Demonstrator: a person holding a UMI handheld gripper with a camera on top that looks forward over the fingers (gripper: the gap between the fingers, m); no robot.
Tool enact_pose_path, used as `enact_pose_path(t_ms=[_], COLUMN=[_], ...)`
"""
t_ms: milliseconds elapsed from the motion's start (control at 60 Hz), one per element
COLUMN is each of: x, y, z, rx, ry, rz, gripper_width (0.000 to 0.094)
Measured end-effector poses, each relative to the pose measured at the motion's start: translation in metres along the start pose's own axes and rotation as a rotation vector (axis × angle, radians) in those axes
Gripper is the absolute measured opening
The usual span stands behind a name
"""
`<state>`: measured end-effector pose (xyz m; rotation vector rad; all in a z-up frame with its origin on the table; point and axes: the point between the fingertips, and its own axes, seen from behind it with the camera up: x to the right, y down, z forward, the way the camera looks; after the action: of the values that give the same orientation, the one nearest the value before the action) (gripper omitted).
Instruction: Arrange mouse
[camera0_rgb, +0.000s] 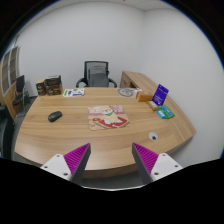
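your mouse (54, 116) sits toward the left of the table (60, 140), well beyond the fingers and apart from everything else. a mat (107, 118) lies mid-table, a chair (96, 73) behind it. to the right stands a purple box (160, 95). your gripper (112, 160) hangs above the near edge, jaws wide apart, holding nothing.

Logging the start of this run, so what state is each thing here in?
claw: open, holds nothing, short of the table.
mouse: lying on the table, untouched, far beyond the fingers.
mouse pad: flat on the table, no mouse on it.
office chair: empty, behind the table.
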<state>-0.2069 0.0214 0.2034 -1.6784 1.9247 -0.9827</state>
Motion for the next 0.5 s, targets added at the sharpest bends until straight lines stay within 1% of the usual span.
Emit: enact_pose_path(t_ms=[217, 500], x=[-0.035, -0.124], y=[0.009, 0.005], z=[0.017, 0.038], rx=[-0.016, -0.009], ry=[-0.032, -0.103], rz=[-0.011, -0.053], gripper_width=[0.0864, 0.0866])
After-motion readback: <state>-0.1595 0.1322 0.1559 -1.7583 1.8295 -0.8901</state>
